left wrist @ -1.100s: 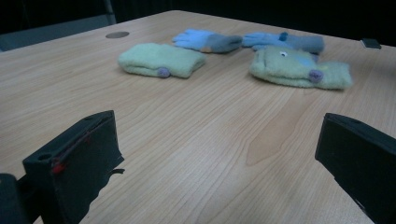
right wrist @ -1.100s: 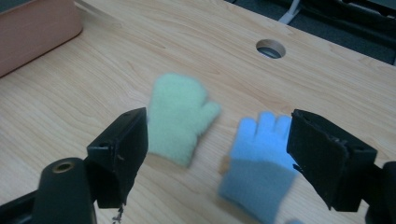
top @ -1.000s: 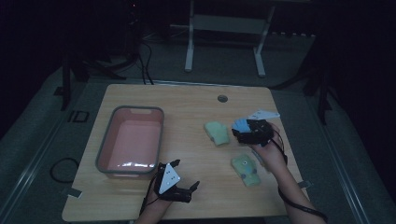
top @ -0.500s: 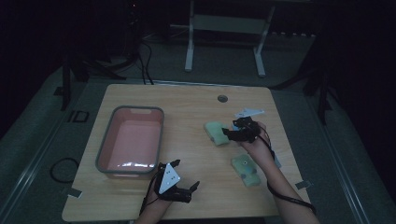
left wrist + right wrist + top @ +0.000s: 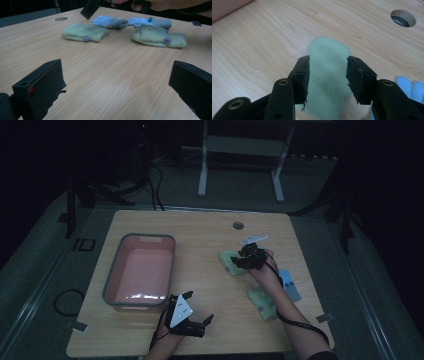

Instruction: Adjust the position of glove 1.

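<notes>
Legible markings: one item. On the floor mat (image 5: 60, 251) to the left of the table (image 5: 200, 227), level with the table's far-left corner, stand pale block characters (image 5: 83, 244) that read roughly as "ID"; the dim light leaves the reading unsure. No lettering, brand, number or label can be made out on anything standing on the table, nor on the stand behind it.

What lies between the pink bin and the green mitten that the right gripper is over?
Bare wooden tabletop, seen in the high view: nothing sits between the pink bin and the green mitten under the right gripper.
</notes>
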A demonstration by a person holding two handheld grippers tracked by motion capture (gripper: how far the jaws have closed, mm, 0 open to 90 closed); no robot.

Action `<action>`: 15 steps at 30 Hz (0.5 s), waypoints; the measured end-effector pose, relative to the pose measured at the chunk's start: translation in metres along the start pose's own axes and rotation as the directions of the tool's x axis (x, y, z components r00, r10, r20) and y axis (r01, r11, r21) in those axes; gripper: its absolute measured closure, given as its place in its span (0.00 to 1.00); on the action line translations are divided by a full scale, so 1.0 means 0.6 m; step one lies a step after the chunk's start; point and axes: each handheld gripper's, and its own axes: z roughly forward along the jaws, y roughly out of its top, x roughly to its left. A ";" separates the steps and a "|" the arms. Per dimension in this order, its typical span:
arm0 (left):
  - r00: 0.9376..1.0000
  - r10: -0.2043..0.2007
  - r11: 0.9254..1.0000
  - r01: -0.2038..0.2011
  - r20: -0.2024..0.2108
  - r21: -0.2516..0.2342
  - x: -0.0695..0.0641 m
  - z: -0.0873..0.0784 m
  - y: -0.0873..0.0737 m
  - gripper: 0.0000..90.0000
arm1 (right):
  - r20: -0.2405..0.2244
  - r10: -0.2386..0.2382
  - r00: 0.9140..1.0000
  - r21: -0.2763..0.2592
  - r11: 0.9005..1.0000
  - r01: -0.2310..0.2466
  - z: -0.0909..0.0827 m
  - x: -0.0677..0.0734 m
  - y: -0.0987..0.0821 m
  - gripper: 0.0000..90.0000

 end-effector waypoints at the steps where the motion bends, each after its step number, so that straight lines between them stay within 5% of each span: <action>1: 1.000 0.000 1.000 0.000 0.001 0.000 0.000 0.000 0.000 0.00 | 0.002 -0.006 1.000 0.004 1.000 0.006 0.004 0.000 0.000 0.61; 5: 1.000 0.000 1.000 0.000 0.002 0.001 0.000 0.000 0.000 0.00 | 0.014 -0.040 0.999 0.015 0.999 0.039 0.024 -0.006 -0.001 0.63; 15: 1.000 0.001 1.000 -0.001 0.001 -0.002 0.000 0.000 0.000 0.00 | -0.010 -0.013 1.000 0.081 0.997 0.013 0.063 -0.020 -0.003 0.60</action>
